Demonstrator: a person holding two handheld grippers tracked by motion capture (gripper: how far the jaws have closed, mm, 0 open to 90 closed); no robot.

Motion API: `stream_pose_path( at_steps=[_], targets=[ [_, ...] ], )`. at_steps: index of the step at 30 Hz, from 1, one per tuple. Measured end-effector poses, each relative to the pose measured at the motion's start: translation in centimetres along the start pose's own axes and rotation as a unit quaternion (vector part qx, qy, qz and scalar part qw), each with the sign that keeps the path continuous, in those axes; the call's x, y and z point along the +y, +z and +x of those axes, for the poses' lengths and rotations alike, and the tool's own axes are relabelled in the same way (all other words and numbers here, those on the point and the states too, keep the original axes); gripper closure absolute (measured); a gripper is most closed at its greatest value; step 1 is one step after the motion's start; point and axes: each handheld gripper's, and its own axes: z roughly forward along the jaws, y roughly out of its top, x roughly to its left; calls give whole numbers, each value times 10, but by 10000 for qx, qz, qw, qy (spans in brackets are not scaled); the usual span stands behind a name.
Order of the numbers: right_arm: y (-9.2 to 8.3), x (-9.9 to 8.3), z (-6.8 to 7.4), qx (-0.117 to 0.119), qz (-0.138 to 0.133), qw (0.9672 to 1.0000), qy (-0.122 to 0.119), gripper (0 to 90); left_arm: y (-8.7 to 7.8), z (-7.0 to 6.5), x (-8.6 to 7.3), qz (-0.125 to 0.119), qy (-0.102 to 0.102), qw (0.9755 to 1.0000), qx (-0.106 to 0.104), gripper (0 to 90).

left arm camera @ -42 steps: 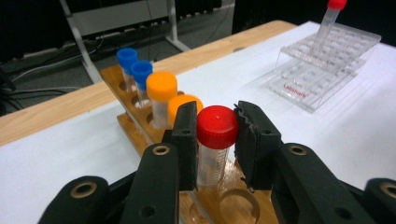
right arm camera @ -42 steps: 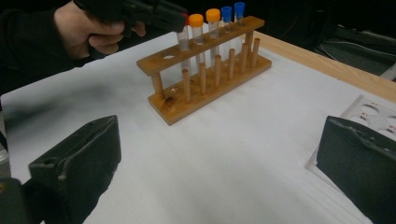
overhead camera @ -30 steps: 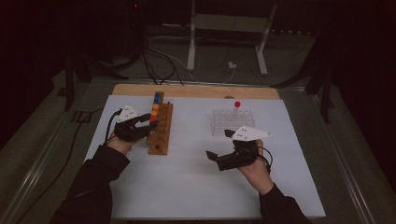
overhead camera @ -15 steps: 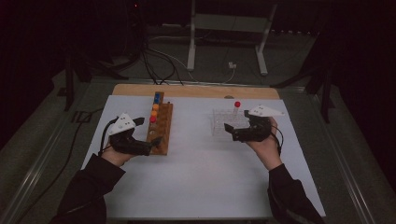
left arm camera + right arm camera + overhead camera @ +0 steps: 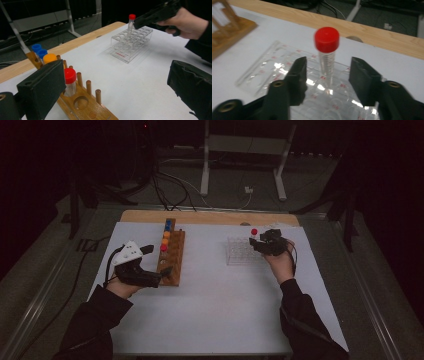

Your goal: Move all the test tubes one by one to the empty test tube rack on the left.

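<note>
A: Right gripper (image 5: 256, 245) moved from the table's near right area up to the clear rack (image 5: 241, 251) by the far edge. Left gripper (image 5: 159, 262) backed off the wooden rack (image 5: 172, 257) slightly.

B: Jaw state?

A: Right jaws have just been closing, now half-wide, either side of the red-capped tube (image 5: 326, 52). Gaps on both sides, pads not touching. Left jaws wide, nothing held.

B: Where's the tube?

A: Upright in the clear rack, far-side row, the sole tube there.

B: Wooden rack?

A: Left half of the table. Far to near: two blue caps (image 5: 36, 47), orange cap (image 5: 49, 58), red cap (image 5: 70, 75), then empty holes. Pegs line one side. Left jaw sits just beside the red cap.
</note>
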Motion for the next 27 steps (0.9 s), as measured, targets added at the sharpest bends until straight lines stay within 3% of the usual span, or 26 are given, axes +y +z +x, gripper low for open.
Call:
stream_pose_path(
  at_steps=[5, 9, 12, 22, 27],
  targets=[
    [14, -1, 0, -22, 163, 9999, -36, 634, 0, 1, 0, 3, -14, 10000, -5, 25],
    [14, 0, -1, 19, 54, 10000, -2, 746, 1, 1, -1, 15, -34, 10000, -21, 25],
    [11, 3, 3, -103, 64, 9998, -150, 754, 1, 1, 0, 40, -27, 10000, -38, 25],
    [-35, 34, 14, -128, -438, 9977, -493, 755, -1, -2, 7, 61, 10, 9999, -120, 26],
    [-57, 37, 29, 168, -541, 9962, -668, 755, 1, -6, 12, 68, -19, 9996, -289, 25]
  ],
)
